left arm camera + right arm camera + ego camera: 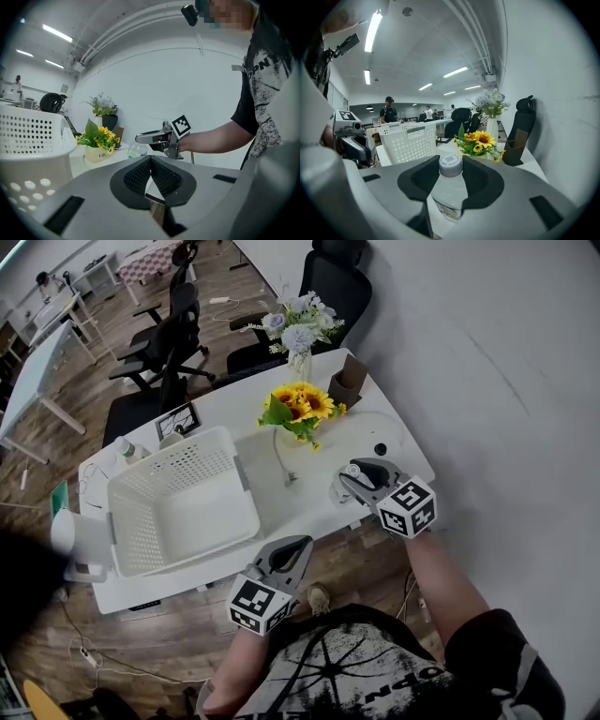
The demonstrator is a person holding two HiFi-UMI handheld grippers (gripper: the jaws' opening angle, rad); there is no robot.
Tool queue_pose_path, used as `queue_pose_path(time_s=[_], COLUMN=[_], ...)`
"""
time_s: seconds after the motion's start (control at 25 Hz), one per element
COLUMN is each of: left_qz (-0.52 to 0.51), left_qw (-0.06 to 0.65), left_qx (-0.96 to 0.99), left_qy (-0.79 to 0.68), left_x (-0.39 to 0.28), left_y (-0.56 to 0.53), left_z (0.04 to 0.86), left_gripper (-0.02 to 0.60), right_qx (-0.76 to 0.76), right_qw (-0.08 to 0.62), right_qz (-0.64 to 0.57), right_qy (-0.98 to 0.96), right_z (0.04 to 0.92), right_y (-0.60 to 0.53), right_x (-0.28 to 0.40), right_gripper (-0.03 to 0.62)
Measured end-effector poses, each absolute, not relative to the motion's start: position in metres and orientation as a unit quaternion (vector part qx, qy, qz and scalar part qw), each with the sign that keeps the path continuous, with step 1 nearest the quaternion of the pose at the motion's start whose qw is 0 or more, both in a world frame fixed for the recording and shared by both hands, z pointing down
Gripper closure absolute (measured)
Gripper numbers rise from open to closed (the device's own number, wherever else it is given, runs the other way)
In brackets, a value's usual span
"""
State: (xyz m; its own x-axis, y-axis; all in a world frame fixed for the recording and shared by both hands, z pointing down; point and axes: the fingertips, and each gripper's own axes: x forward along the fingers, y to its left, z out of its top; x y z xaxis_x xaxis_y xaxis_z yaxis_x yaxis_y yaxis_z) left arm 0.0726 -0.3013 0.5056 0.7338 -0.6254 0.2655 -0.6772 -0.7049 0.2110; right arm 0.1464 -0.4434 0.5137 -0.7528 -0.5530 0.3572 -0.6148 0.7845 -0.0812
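Bottle point(449, 187) stands upright between the pads of my right gripper point(451, 165), clamped just below its cap, low in the centre of that view. Gripping it that high probably keeps it plumb at the worktop point(394, 442) edge. My left gripper point(150, 160) is pinched together and empty, off the worktop below the basket point(183, 502).

White holed basket point(187, 512); yellow sunflowers point(302, 406), green leaves point(277, 413); clear bottle point(449, 192), white cap point(450, 164); white table point(234, 404).
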Motion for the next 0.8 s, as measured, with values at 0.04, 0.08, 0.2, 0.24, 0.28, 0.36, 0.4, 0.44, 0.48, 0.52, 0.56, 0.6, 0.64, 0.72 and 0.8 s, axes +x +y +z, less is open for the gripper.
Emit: queue_pose_path(time_s=[0.04,0.08,0.2,0.24,0.28,0.36,0.4,0.44,0.48,0.52,0.56,0.6,0.64,0.72,0.8], left_qz=[0.087,0.086,0.086,0.086,0.086,0.088,0.09,0.092,0.092,0.092,0.091,0.09,0.089,0.085,0.083], left_qw=[0.148,0.147,0.145,0.144,0.143,0.141,0.139,0.136,0.135,0.133,0.133,0.132,0.133,0.135,0.134], left_qx=[0.92,0.92,0.921,0.921,0.921,0.921,0.921,0.921,0.921,0.921,0.922,0.922,0.923,0.924,0.925], left_qy=[-0.354,-0.353,-0.351,-0.351,-0.352,-0.353,-0.353,-0.354,-0.354,-0.353,-0.352,-0.352,-0.35,-0.348,-0.345], left_x=[0.074,0.074,0.076,0.076,0.076,0.075,0.074,0.073,0.074,0.075,0.075,0.076,0.075,0.075,0.074], left_y=[-0.301,-0.301,-0.3,-0.299,-0.299,-0.297,-0.296,-0.295,-0.295,-0.294,-0.293,-0.292,-0.292,-0.292,-0.292], left_z=[0.504,0.503,0.502,0.502,0.501,0.5,0.5,0.499,0.498,0.497,0.496,0.496,0.495,0.494,0.491], left_gripper=[0.571,0.571,0.571,0.571,0.571,0.571,0.571,0.571,0.571,0.571,0.571,0.571,0.571,0.571,0.571], right_qx=[0.314,0.314,0.315,0.316,0.316,0.316,0.316,0.315,0.316,0.318,0.32,0.322,0.323,0.325,0.332], right_qw=[0.16,0.16,0.161,0.162,0.162,0.159,0.157,0.156,0.155,0.155,0.156,0.157,0.157,0.155,0.151], right_qz=[0.097,0.096,0.092,0.091,0.091,0.092,0.093,0.095,0.096,0.097,0.098,0.097,0.097,0.097,0.095], right_qy=[-0.931,-0.931,-0.931,-0.93,-0.93,-0.931,-0.931,-0.931,-0.931,-0.93,-0.929,-0.929,-0.928,-0.928,-0.926], right_z=[0.513,0.513,0.513,0.513,0.514,0.514,0.515,0.515,0.515,0.515,0.515,0.515,0.515,0.513,0.509], right_y=[-0.443,-0.443,-0.443,-0.443,-0.443,-0.443,-0.443,-0.442,-0.441,-0.441,-0.44,-0.44,-0.44,-0.438,-0.435], right_x=[0.147,0.147,0.148,0.148,0.148,0.147,0.146,0.146,0.146,0.147,0.148,0.15,0.15,0.153,0.157], right_gripper=[0.433,0.433,0.433,0.433,0.433,0.433,0.433,0.433,0.433,0.433,0.429,0.416,0.404,0.394,0.391])
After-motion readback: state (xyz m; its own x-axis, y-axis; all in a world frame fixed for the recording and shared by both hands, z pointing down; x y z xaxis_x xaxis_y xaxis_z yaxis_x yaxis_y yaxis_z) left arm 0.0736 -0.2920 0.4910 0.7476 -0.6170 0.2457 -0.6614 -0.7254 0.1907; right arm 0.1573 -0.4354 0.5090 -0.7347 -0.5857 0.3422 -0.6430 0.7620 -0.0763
